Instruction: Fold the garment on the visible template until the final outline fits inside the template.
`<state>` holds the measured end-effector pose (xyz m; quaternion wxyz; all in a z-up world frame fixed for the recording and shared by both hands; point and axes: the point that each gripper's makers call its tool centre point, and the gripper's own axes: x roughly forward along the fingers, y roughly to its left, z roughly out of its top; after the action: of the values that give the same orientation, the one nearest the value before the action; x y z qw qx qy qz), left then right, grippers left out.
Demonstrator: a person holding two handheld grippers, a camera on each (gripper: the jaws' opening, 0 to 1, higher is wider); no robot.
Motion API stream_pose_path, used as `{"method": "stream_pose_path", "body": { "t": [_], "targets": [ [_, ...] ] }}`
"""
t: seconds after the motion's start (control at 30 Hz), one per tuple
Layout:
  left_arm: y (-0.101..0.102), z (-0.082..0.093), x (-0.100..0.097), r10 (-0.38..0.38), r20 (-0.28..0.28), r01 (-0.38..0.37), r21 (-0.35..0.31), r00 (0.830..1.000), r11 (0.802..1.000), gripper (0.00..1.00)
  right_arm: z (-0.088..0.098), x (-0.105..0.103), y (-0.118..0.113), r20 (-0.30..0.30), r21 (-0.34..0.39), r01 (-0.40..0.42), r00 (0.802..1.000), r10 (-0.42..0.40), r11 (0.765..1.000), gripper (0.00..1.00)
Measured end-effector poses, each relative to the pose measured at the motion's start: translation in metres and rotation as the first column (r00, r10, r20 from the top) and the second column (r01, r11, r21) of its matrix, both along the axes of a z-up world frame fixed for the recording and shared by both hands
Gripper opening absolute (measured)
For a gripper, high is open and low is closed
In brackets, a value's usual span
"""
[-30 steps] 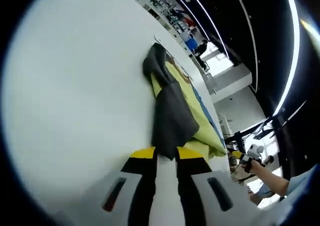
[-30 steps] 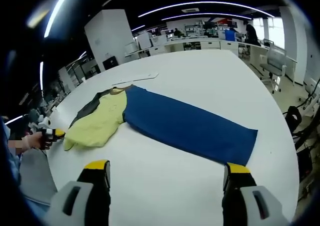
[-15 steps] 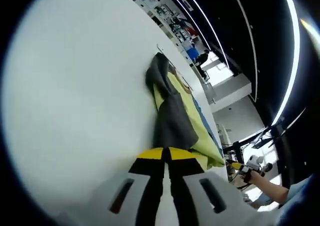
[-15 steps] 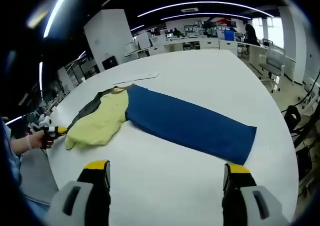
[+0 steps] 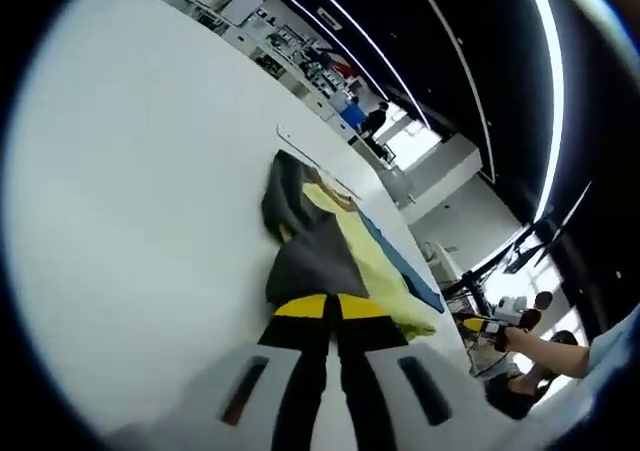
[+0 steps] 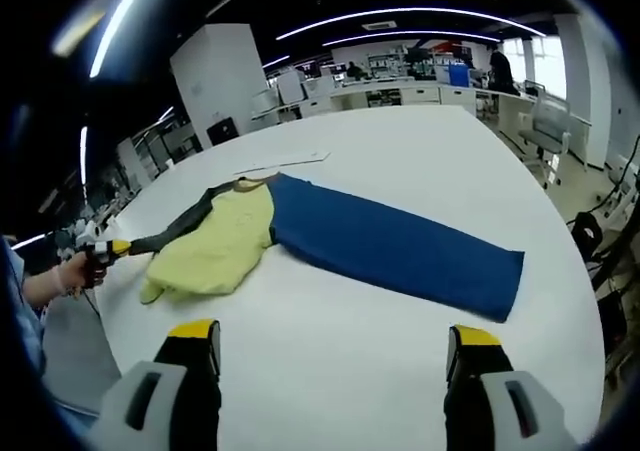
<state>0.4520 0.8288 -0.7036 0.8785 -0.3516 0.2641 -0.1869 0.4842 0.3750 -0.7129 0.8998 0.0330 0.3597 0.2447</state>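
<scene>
A long garment lies flat on the white table (image 6: 400,171). Its wide part is blue (image 6: 400,246), one end is yellow (image 6: 220,251), and a dark grey sleeve (image 6: 175,233) runs off that end. My left gripper (image 5: 330,306) is shut on the grey sleeve (image 5: 305,261). In the right gripper view the left gripper (image 6: 105,248) sits in a hand at the table's left edge, with the sleeve pulled out straight toward it. My right gripper (image 6: 330,336) hovers open over bare table in front of the garment, jaws wide apart. In the left gripper view it appears as a small yellow-tipped tool (image 5: 478,323) held in a hand.
A thin white strip (image 6: 285,158) lies on the table just beyond the garment's yellow end. An office chair (image 6: 545,121) stands off the table's right edge. Benches with equipment line the back of the room.
My left gripper has pulled the grey sleeve outward, away from the yellow part, so it now lies stretched straight instead of bunched. My right gripper has stayed open in place.
</scene>
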Motion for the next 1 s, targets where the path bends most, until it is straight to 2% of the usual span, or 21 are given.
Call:
{"method": "stream_pose_path", "body": {
  "t": [0.13, 0.3, 0.5, 0.73, 1.0],
  "targets": [
    [0.016, 0.009, 0.003, 0.000, 0.017, 0.000, 0.018, 1.000, 1.000, 0.00, 0.004, 0.002, 0.009, 0.025, 0.014, 0.004, 1.000, -0.004, 1.000, 0.94],
    [0.046, 0.022, 0.011, 0.016, 0.049, -0.018, 0.055, 0.999, 0.998, 0.00, 0.009, 0.002, 0.016, 0.050, 0.035, 0.006, 0.999, -0.007, 0.999, 0.94],
    [0.085, 0.032, 0.019, 0.042, 0.085, -0.053, 0.130, 0.995, 0.990, 0.00, 0.010, -0.001, 0.015, 0.053, 0.034, 0.007, 0.999, -0.008, 0.999, 0.94],
    [0.111, 0.035, 0.026, 0.043, 0.097, -0.062, 0.207, 0.994, 0.976, 0.00, 0.009, -0.002, 0.009, 0.036, 0.021, 0.018, 0.999, -0.019, 1.000, 0.94],
    [0.143, 0.018, 0.054, 0.004, 0.073, -0.027, 0.307, 0.997, 0.951, 0.00, 0.018, 0.002, 0.011, 0.042, -0.001, 0.011, 0.999, -0.011, 1.000, 0.94]
  ]
}}
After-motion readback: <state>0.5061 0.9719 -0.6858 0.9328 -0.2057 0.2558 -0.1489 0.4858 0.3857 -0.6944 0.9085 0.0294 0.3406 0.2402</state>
